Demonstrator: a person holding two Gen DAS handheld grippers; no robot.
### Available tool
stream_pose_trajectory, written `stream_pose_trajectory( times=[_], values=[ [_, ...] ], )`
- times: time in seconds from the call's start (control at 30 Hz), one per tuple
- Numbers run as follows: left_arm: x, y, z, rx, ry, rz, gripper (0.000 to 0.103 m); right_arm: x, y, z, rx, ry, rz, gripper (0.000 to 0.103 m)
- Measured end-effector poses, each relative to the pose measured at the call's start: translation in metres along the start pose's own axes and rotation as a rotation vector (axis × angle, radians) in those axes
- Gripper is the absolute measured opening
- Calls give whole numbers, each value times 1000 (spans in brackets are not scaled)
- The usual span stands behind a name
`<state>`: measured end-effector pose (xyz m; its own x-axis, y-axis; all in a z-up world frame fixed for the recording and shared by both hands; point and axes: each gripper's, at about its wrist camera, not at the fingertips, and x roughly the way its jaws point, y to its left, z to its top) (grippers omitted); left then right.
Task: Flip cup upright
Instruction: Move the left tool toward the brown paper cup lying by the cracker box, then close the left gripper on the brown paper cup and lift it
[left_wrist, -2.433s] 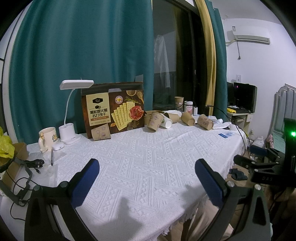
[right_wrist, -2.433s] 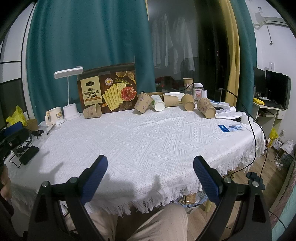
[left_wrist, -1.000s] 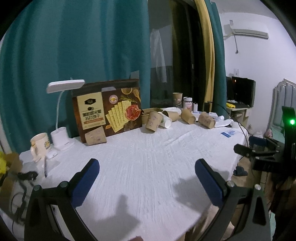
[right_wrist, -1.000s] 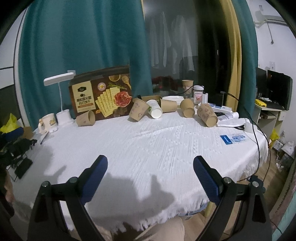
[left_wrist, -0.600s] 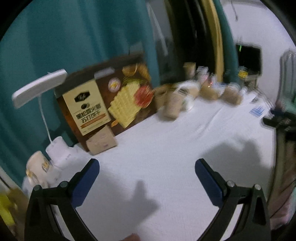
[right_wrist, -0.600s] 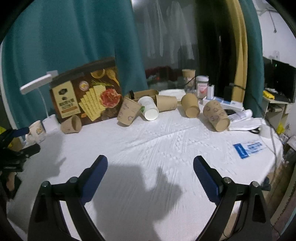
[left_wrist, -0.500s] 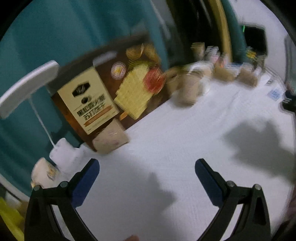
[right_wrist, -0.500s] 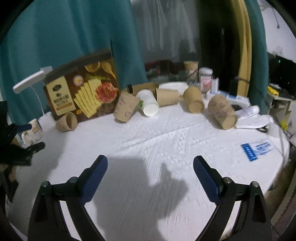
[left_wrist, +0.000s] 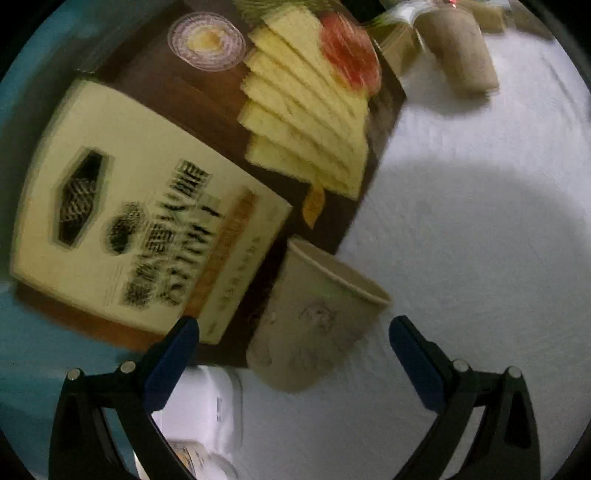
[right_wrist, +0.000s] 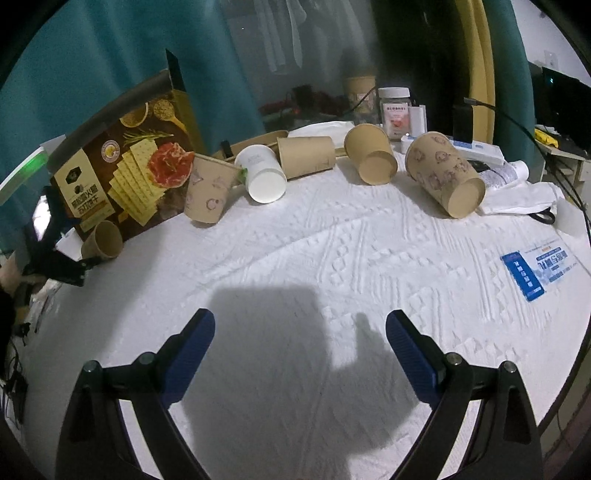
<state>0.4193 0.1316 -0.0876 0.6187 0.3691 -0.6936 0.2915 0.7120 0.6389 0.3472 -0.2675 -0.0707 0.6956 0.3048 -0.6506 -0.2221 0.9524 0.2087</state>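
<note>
Two grippers are gaping wide, holding nothing. The left gripper (left_wrist: 293, 345) is nearing a small tan paper cup (left_wrist: 317, 321) lying on its side on the white textured tablecloth (left_wrist: 480, 258), beside a brown cardboard cracker box (left_wrist: 184, 147). Next, probably: straddling and gently squeezing its thin, crushable wall. The right gripper (right_wrist: 299, 343) is hovering over bare cloth.

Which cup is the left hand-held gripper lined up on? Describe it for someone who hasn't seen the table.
Find the big brown cracker box at the table's left. The small paper cup lies on its side alone against the box's lower corner, apart from the cluster of cups further right.
</note>
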Motion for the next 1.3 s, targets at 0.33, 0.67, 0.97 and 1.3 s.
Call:
stream_pose_trajectory(
  times=[0.33,0.67,0.97,1.3],
  values=[
    [6,-2,-11,-39,29,-160,70,-51,-10,-5,-27,-79,-62,93],
    [-180,-37,-20,-338,-189,-440,70,-118,-29,-38,6,-129,-70,93],
    [-248,-124,-39,-728,-197,-824,70,-145,-41,-70,31,-82,-28,93],
    [-193,-152,-35,-938,-22,-899,70,-134,-18,-85,49,-22,46,93]
  ],
)
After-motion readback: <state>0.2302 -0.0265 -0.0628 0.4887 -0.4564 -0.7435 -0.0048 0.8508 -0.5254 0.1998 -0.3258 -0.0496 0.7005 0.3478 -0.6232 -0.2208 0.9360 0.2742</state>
